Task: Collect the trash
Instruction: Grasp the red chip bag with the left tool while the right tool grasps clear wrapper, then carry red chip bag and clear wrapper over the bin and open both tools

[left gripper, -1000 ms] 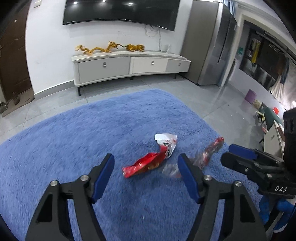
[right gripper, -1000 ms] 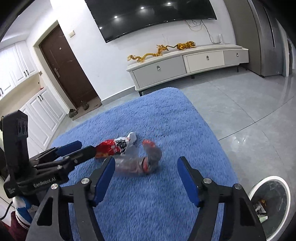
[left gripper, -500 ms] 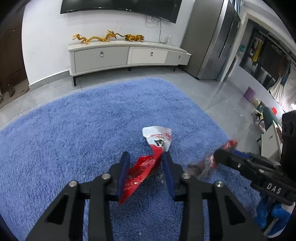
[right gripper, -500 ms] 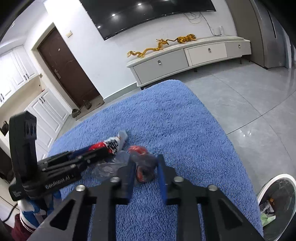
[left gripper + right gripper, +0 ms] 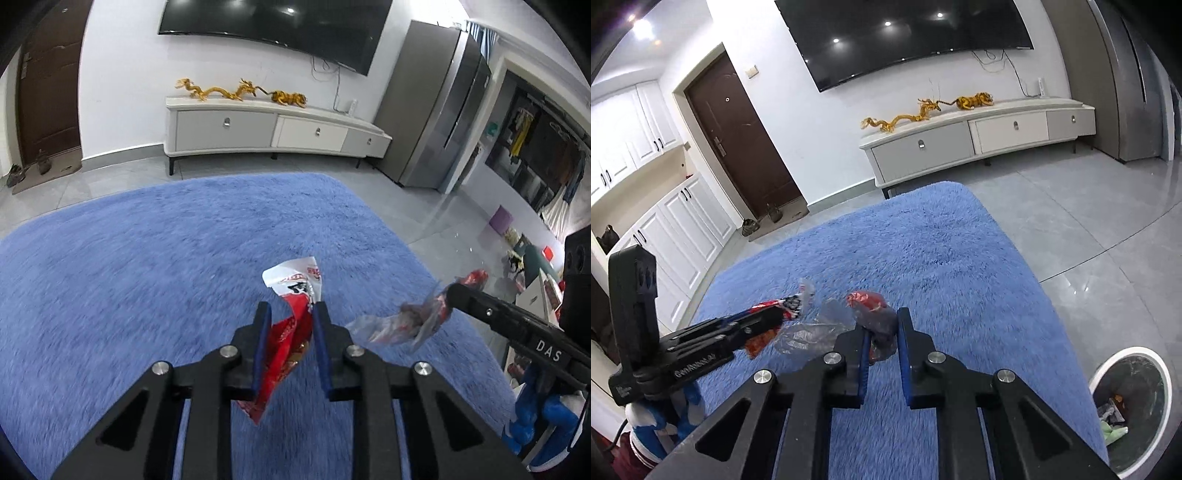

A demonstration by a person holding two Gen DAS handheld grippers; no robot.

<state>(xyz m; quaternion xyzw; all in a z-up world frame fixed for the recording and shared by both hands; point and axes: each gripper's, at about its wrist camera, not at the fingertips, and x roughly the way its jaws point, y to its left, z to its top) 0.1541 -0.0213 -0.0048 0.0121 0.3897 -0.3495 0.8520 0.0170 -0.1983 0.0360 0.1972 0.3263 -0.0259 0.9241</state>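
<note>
My left gripper (image 5: 290, 314) is shut on a red and white snack wrapper (image 5: 295, 295) and holds it above the blue rug (image 5: 147, 258); the wrapper hangs down between the fingers. My right gripper (image 5: 881, 325) is shut on a clear and red plastic wrapper (image 5: 873, 314), also lifted off the rug. In the left wrist view the right gripper (image 5: 452, 295) holds the plastic wrapper (image 5: 399, 326) at the right. In the right wrist view the left gripper (image 5: 775, 317) with the snack wrapper (image 5: 790, 304) is at the left.
A white-rimmed trash bin (image 5: 1130, 398) with some trash inside stands on the grey tile floor right of the rug. A white TV cabinet (image 5: 273, 129) lines the far wall. White cupboards (image 5: 676, 229) and a brown door (image 5: 738, 140) are at the left.
Both grippers closed on their wrappers, the left on the snack wrapper and the right on the plastic one, and lifted them off the rug.
</note>
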